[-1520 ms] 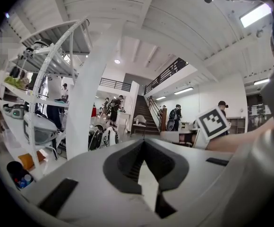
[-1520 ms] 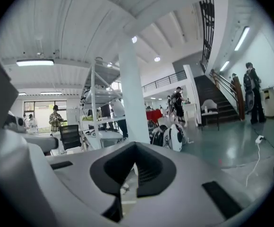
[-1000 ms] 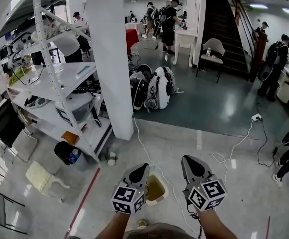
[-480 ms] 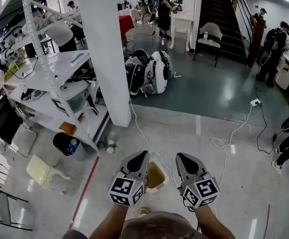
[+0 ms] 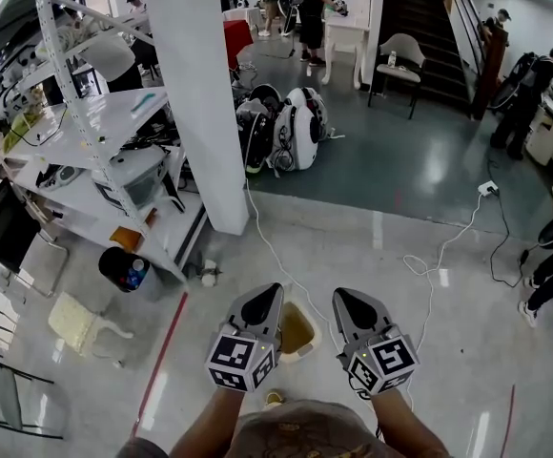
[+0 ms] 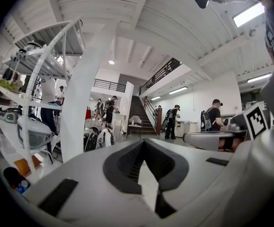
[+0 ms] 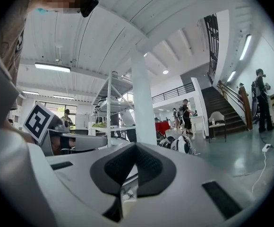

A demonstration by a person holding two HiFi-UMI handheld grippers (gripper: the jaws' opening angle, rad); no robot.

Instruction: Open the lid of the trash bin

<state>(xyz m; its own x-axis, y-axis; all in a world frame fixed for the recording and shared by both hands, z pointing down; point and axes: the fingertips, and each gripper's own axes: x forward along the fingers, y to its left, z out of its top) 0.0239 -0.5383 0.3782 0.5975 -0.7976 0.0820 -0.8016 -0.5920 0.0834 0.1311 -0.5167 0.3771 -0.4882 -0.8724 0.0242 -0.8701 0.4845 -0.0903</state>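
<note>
left gripper (image 5: 274,291), right gripper (image 5: 339,298): fingers together, empty; trash bin (image 5: 296,333) between; glossy floor (image 5: 372,256), white pillar (image 5: 200,93).

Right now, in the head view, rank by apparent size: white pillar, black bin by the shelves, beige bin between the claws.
1. White pillar, far largest.
2. Black bin and beige bin look alike; the beige one is partly covered, so unranked.

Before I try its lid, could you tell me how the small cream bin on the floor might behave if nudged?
The bin looks small, seemingly plastic, so probably light. The floor is glossy, so it may slide. It stands free, so a high push might tip it.
</note>
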